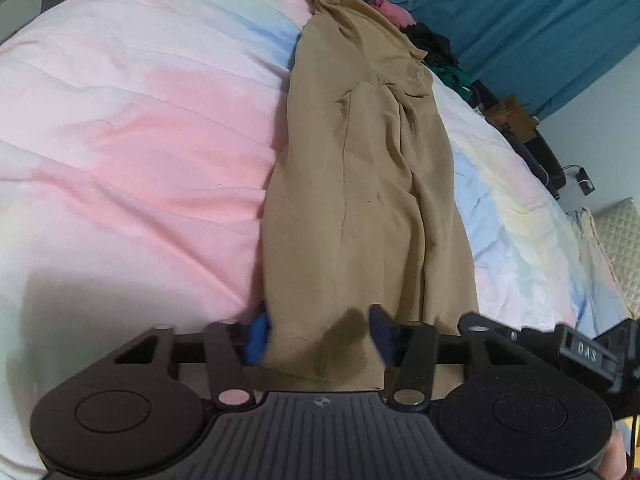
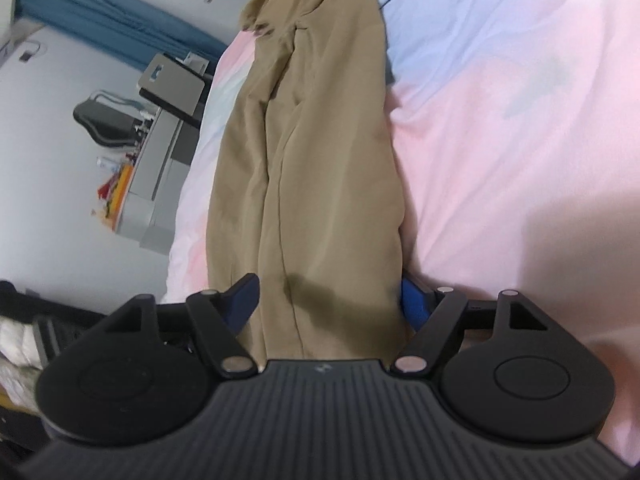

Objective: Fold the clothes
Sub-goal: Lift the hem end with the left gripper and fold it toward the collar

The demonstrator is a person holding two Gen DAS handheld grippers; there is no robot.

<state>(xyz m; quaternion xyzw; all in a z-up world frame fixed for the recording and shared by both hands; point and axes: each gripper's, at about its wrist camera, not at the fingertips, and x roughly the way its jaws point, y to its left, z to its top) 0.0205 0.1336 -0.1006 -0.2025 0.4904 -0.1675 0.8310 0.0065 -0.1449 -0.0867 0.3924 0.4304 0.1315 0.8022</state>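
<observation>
A tan garment (image 1: 368, 168), like trousers folded lengthwise, lies stretched in a long strip across a pastel pink, blue and yellow bedspread (image 1: 140, 140). My left gripper (image 1: 320, 336) is at one end of the strip, its blue fingers (image 1: 258, 336) spread wide with the hem lying between them. My right gripper (image 2: 328, 304) is at the other end of the garment (image 2: 316, 140), its blue fingers (image 2: 414, 304) also spread with the cloth between them. Neither pair of jaws is closed on the fabric.
A pile of red, pink, black and green clothes (image 1: 400, 12) lies at the far edge of the bed. A blue curtain (image 1: 520, 20) hangs behind. In the right wrist view a grey desk with clutter (image 2: 152, 168) stands beside the bedspread (image 2: 520, 120).
</observation>
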